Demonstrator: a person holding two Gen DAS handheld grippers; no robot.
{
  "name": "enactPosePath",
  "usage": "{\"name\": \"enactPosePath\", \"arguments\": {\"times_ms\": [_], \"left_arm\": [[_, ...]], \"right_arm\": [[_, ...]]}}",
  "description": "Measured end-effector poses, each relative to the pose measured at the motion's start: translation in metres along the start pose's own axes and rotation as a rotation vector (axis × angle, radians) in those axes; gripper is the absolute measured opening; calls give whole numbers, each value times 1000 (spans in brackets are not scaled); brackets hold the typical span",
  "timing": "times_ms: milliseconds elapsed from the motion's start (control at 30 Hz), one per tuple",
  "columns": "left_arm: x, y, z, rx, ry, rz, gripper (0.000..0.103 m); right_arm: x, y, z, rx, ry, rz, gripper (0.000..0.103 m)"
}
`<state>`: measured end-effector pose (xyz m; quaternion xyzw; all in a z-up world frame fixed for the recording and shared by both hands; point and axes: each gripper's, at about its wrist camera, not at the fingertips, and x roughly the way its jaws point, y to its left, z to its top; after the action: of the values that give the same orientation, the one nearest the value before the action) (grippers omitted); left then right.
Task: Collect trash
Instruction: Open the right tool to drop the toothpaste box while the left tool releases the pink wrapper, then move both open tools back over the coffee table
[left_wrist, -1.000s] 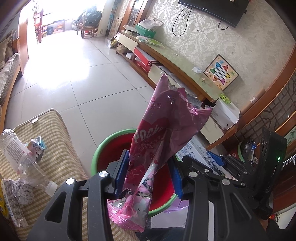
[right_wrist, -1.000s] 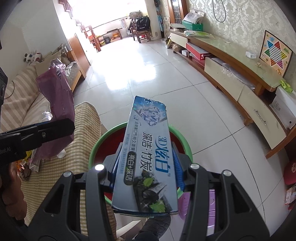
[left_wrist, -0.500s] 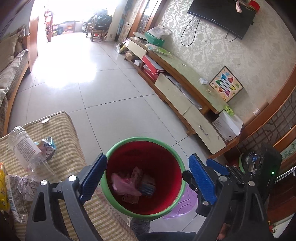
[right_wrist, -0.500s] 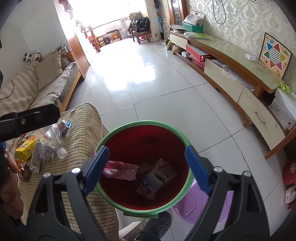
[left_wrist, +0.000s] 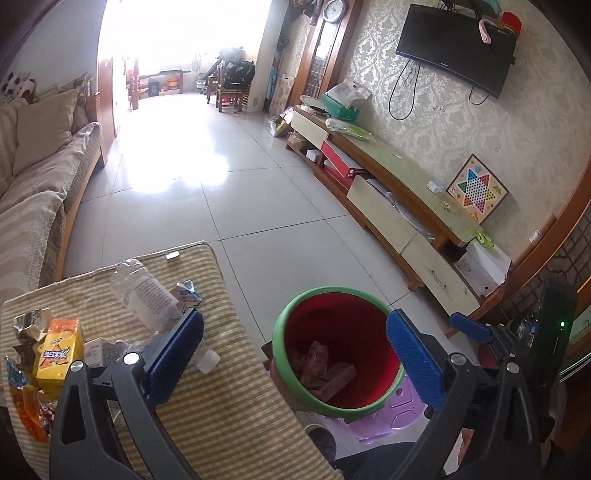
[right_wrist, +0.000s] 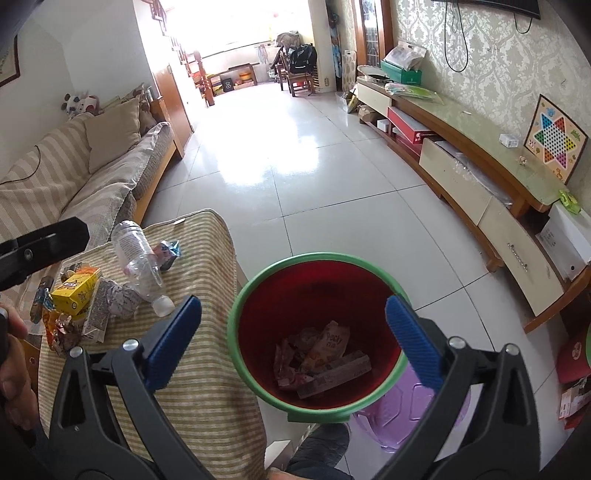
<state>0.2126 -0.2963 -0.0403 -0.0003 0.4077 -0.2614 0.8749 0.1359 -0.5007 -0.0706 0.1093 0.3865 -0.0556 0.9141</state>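
- One red bin (right_wrist: 317, 280) with a green rim, standing just off the right edge of the striped table (right_wrist: 207, 369).
- In the bin: one long carton (right_wrist: 334, 374) and one Pocky wrapper (right_wrist: 327, 345); further crumpled wrappers beside them, number unclear.
- One clear plastic bottle (right_wrist: 135, 256), lying near the table's far edge.
- One yellow drink carton (right_wrist: 75, 290), toward the left edge.
- One small blue-and-white carton (right_wrist: 168, 253), touching the bottle.
- One purple stool (right_wrist: 406, 413) under the bin.

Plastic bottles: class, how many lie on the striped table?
1: the clear plastic bottle lies on its side near the table's far end, beside the yellow carton. Wrappers might hide others.
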Motion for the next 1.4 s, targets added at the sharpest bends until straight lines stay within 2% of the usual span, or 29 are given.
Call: {"name": "enactPosePath", "arguments": {"times_ms": [267,733,967,1067,1167,1267,1400], "left_arm": [[-59,53,-26,-33,-38,71,95],[-136,166,-81,-183,-74,190,95],[-160,231,-115,-283,-61,252,95],[-167,252,-128,-314,-57,278,95],[-170,266,-138,-314,-47,297,95],[-167,277,-143,-296,-10,321,95],[-160,293,-150,-301,30,336,95]], "right_arm": [[-17,60,0,-76,-19,38,99],[-28,180,-17,-239,-13,86,99],[-23,232,-31,-320,8,106,99],[-17,252,-38,-341,26,141,99],[-13,266,-45,-355,25,163,99],[-8,269,-47,-333,28,210,99],[1,272,-48,-341,52,229,99]]}}
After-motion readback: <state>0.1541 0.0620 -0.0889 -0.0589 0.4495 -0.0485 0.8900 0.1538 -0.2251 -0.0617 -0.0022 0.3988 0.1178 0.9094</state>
